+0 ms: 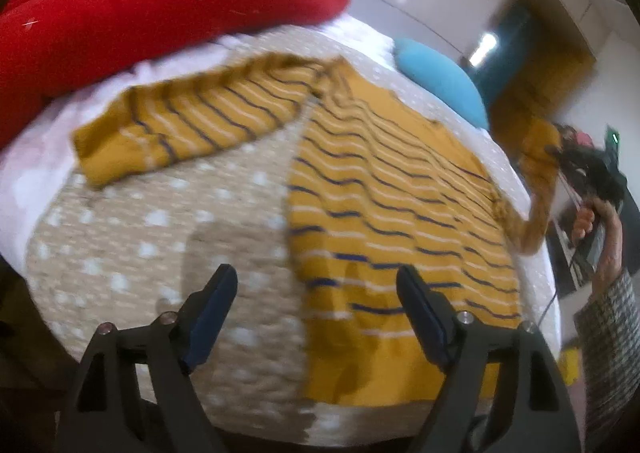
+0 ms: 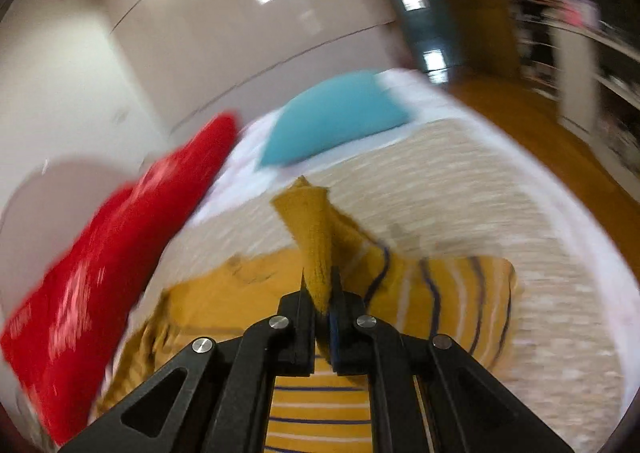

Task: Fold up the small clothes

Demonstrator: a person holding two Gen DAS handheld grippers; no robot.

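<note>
A bed point(image 1: 160, 237) carries a striped sweater point(image 1: 400, 205), red pillow point(image 1: 140, 5) and blue pillow point(image 1: 436, 81).

The left gripper point(image 1: 316, 309) hangs open over the striped yellow sweater point(image 1: 400, 193) spread on the dotted bedspread point(image 1: 160, 233).

Sweater point(image 1: 392, 189) on bed point(image 1: 160, 237), pillows point(image 1: 132, 9) behind.

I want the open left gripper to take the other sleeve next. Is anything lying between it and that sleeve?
Nothing visible. Between the left gripper and the spread sleeve lies only bare dotted blanket; the red pillow sits beyond it.
</note>
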